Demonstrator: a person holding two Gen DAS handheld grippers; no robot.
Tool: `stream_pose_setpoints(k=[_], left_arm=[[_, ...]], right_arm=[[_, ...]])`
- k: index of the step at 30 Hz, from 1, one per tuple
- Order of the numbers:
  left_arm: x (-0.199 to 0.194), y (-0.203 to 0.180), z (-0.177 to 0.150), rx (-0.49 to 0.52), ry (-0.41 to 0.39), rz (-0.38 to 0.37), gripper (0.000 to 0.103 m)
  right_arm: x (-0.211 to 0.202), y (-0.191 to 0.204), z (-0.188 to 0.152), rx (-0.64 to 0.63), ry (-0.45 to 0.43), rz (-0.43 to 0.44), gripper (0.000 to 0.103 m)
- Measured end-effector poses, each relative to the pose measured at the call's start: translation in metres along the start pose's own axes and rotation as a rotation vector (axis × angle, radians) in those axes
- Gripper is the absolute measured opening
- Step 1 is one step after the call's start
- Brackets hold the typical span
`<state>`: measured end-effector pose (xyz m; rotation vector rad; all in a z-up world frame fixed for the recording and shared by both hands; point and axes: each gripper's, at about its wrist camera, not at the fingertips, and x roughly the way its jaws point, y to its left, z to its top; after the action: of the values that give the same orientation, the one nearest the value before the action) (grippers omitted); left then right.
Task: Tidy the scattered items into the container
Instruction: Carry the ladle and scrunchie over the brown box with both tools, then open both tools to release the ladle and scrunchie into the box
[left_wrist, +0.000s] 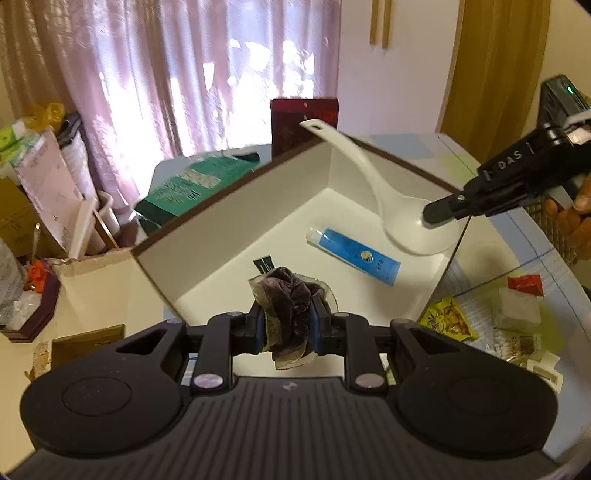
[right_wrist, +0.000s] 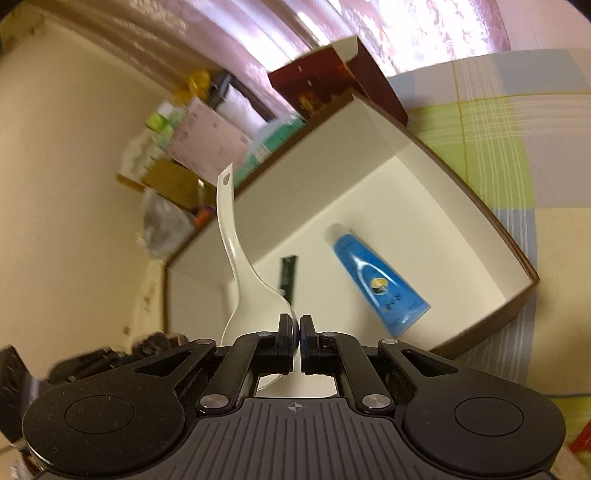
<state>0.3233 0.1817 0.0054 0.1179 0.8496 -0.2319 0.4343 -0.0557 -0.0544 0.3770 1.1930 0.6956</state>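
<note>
My left gripper (left_wrist: 288, 325) clenched on crumpled cloth (left_wrist: 290, 295) over box (left_wrist: 236, 206) near edge. My right gripper (right_wrist: 298, 334) pinching white spoon (right_wrist: 236, 251) bowl above box interior. Blue tube (left_wrist: 354, 254) already inside. Next, I judge: lower both, release.

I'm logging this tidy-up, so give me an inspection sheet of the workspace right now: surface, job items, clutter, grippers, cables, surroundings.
Surface: checked cloth over the table, box standing on it.
Job's things: open white-lined box holds a blue tube and a small dark sachet; white spoon and crumpled dark cloth held above it.
Clutter: yellow snack packet, red packet and white block lie outside the box.
Grippers: left gripper shut on the cloth; right gripper shut on the spoon's bowl, handle pointing up.
Cables: nothing seen.
Surroundings: pink curtain, green package, dark red box behind, stacked goods at left.
</note>
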Motion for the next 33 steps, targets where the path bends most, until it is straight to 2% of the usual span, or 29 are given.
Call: stream_pose_setpoints(k=[9, 15, 27, 33], left_arm=[[0.045, 0.009, 0.001, 0.031, 0.118, -0.044, 0.019], [0.072, 0.013, -0.002, 0.015, 0.219, -0.058, 0.019], [0.096, 0.006, 0.002, 0.051, 0.276, -0.109, 0.02], [0.11, -0.003, 0.001, 0.081, 0.314, -0.127, 0.027]], right_arm=[[0.043, 0.004, 0.004, -0.081, 0.115, -0.158, 0.006], [0.063, 0.011, 0.005, -0.154, 0.17, -0.235, 0.006], [0.075, 0.004, 0.006, -0.164, 0.211, -0.26, 0.006], [0.076, 0.004, 0.007, -0.159, 0.216, -0.26, 0.006]])
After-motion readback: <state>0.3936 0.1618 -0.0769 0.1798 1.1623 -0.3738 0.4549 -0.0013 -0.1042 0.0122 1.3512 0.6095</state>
